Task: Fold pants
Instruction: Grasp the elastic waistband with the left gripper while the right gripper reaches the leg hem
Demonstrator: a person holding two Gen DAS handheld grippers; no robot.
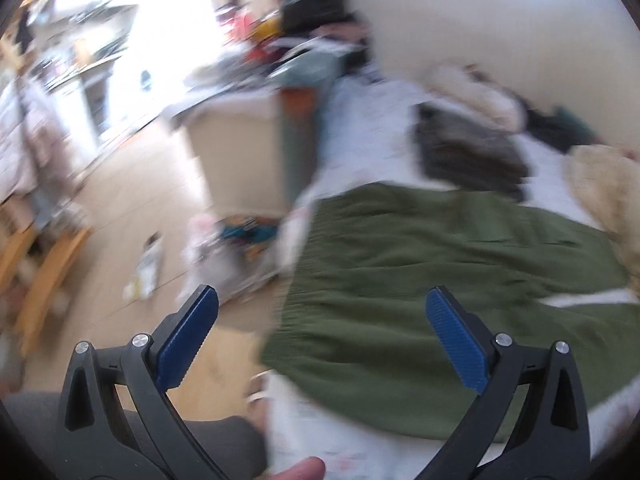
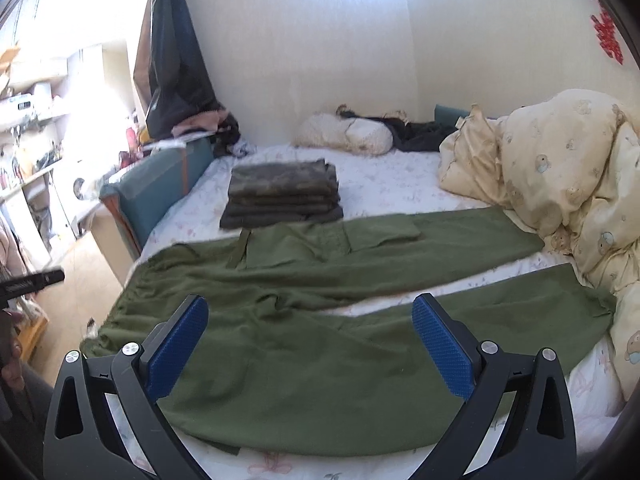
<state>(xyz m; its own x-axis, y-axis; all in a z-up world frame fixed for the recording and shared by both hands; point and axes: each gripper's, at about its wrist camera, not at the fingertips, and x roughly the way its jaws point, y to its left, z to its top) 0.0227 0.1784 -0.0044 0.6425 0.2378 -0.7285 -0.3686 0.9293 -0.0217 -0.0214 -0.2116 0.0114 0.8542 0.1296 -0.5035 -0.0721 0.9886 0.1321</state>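
Our left gripper is released, its blue pads far apart, and it holds nothing. From its wrist view we see the green pants spread on the bed, with the elastic waistband at the left edge, near the floor. This picture is blurred, so the shelves at the far left and the things on the floor are hard to make out. Only a fingertip shows at the bottom edge.

From the right wrist view, our right gripper is also released and empty, above the near leg of the pants. Both legs lie flat and apart, a strip of sheet between them. A stack of folded clothes sits just beyond them, and a crumpled duvet is at the right.

We judge that folding is not yet begun. The next move probably calls for gripping the near leg at waist and hem and laying it over the far leg. The far hem seems to touch the duvet, but we cannot tell.
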